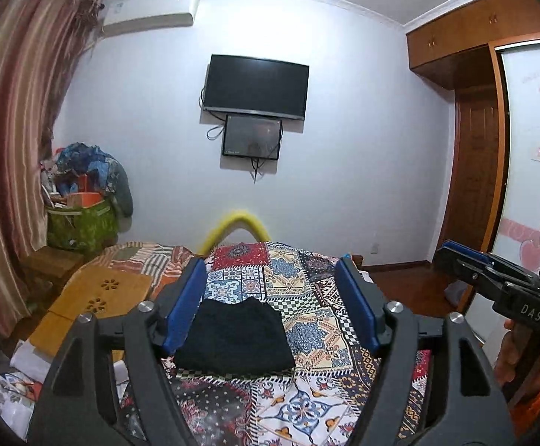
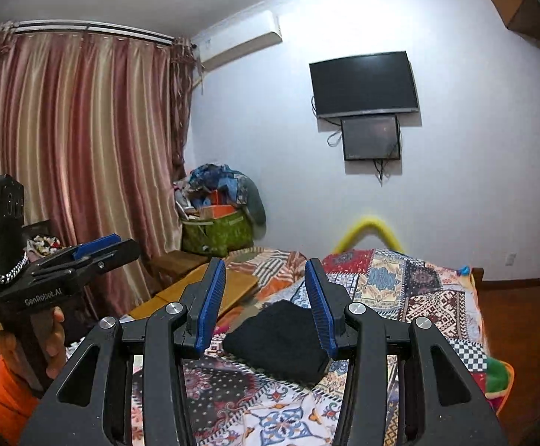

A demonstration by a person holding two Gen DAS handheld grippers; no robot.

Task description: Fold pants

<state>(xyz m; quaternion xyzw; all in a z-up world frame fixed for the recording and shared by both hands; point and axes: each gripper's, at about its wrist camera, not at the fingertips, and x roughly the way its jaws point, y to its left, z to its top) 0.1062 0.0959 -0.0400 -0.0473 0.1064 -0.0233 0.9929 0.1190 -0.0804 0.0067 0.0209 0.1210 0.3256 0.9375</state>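
- My left gripper (image 1: 270, 278) hangs above the bed (image 1: 307, 334), jaws spread wide and empty.
- One pair of black pants (image 1: 234, 336), folded into a compact bundle, lies on the patchwork bedspread.
- My right gripper (image 2: 266, 290) hovers apart from it, jaws open, empty.
- Two dark screens (image 1: 256, 85) hang on the wall.

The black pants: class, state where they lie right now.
The black pants lie folded on the patchwork bedspread, framed between the open left gripper fingers in the left wrist view, right of the wooden board.
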